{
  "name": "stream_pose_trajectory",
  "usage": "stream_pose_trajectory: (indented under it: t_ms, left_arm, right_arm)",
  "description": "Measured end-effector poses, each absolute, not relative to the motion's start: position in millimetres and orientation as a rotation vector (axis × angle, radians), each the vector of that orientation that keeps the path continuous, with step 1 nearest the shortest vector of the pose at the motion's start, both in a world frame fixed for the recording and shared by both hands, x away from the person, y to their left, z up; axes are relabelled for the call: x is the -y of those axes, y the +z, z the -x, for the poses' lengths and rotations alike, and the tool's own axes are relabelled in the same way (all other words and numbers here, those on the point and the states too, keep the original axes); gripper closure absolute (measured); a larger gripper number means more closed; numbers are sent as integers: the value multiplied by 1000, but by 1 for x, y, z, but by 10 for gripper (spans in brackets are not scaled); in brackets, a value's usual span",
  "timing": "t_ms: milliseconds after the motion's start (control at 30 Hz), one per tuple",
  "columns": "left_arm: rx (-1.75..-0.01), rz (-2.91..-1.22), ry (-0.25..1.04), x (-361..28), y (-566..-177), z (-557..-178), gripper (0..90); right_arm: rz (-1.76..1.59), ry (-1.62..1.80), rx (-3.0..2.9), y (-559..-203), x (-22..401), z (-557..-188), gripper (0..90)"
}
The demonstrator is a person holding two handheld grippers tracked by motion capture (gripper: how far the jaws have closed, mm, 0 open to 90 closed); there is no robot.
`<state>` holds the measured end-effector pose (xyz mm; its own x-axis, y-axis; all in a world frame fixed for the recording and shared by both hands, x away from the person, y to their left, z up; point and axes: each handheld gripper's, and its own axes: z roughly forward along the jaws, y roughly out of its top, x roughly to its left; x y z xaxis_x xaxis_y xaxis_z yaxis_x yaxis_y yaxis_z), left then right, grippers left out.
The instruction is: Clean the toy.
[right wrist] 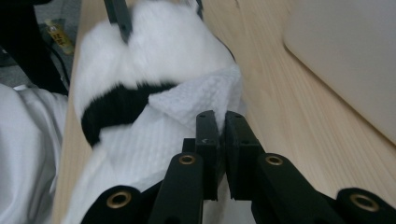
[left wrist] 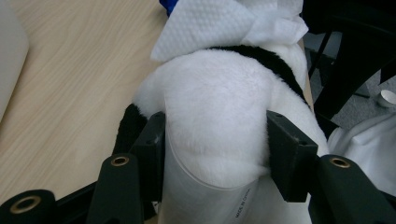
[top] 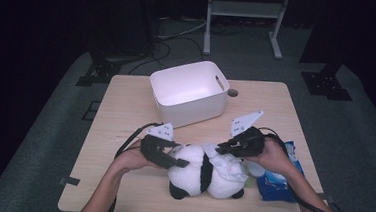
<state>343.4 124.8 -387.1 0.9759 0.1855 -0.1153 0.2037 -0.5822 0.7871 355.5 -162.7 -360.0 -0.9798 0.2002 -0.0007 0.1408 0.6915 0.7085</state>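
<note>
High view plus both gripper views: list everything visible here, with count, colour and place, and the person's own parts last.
Table: one, light wood, centre of the high view.
Bin: one, white, far middle of the table, nothing seen inside.
Plush panda: one, white and black, lying near the table's front edge.
Paper towel: one, white, draped over the panda on the right gripper's side.
Packet: one, blue, on the table right of the panda.
Frame: one, white, on the floor beyond the table.
Left gripper: one, black, jaws pressed on the panda's white body.
Right gripper: one, black, jaws pinched on the paper towel's edge.
Hands: two, left hand and right hand, each holding a gripper.
</note>
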Motion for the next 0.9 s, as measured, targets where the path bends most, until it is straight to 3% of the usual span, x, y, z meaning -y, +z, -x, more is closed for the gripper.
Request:
stream_pose_trajectory:
  t_ms: [333, 900]
  left_arm:
    - [-271, -2200, -28, -125, -388, -343, 442]
    - [-271, -2207, -28, -125, -387, -343, 432]
  right_arm:
    - [-138, 1253, -2851, -349, 116, -356, 839]
    - [-108, 1107, -2907, -344, 140, -350, 579]
